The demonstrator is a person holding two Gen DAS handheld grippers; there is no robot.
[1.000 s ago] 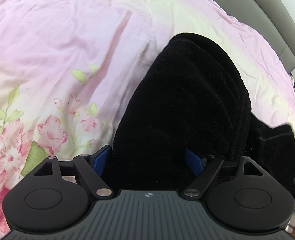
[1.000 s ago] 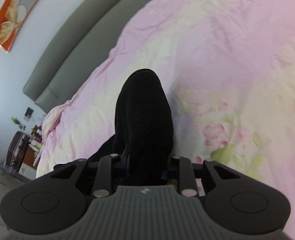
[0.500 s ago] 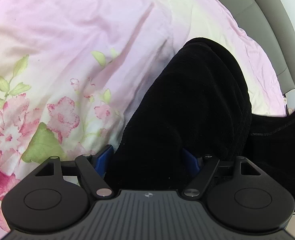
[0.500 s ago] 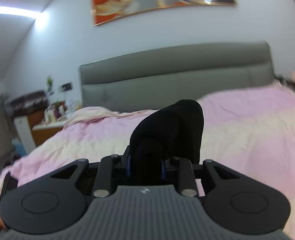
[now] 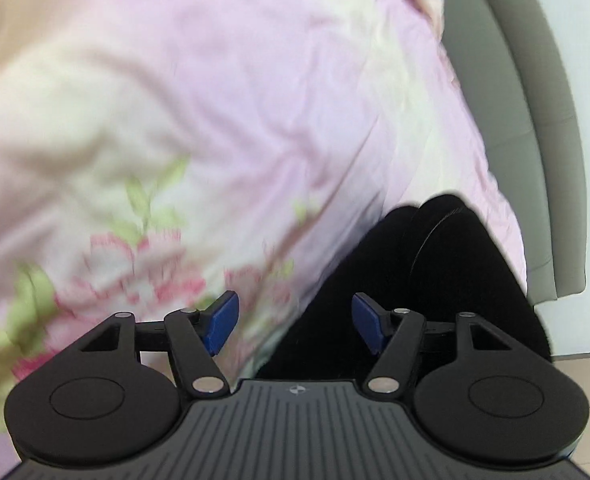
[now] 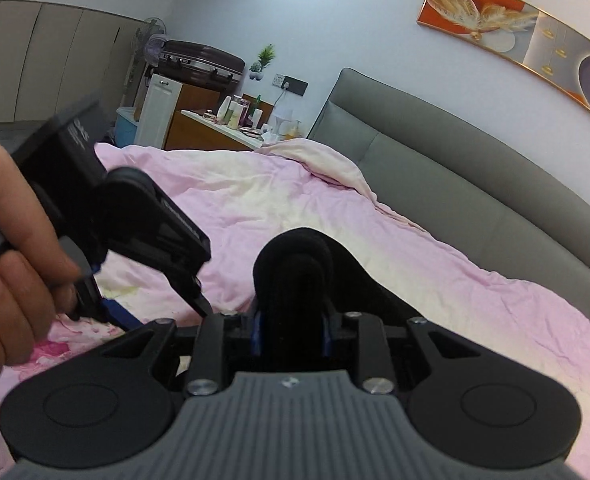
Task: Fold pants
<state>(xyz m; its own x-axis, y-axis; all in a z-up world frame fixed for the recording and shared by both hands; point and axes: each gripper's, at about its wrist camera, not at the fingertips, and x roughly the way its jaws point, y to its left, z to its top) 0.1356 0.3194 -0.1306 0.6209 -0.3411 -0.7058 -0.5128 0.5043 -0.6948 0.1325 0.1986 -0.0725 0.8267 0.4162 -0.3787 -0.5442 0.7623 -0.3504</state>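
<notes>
The black pants are bunched between the blue pads of my right gripper, which is shut on them above the pink bed cover. In the left wrist view the pants hang at the lower right. My left gripper is closing its jaws. Its left pad is over the flowered cover and clear of the cloth, while its right pad is in front of the black cloth. Only the pants' edge lies between the pads. In the right wrist view a hand holds the left gripper just left of the pants.
A grey padded headboard runs along the bed's right side. A rumpled pale quilt lies near it. Beyond the bed stand a cluttered wooden dresser, a dark suitcase on a white cabinet, and a fan.
The left jaws have narrowed and slid left off the pants, which earlier filled the gap. The right gripper has rolled and swung toward the headboard, still holding the pants.
</notes>
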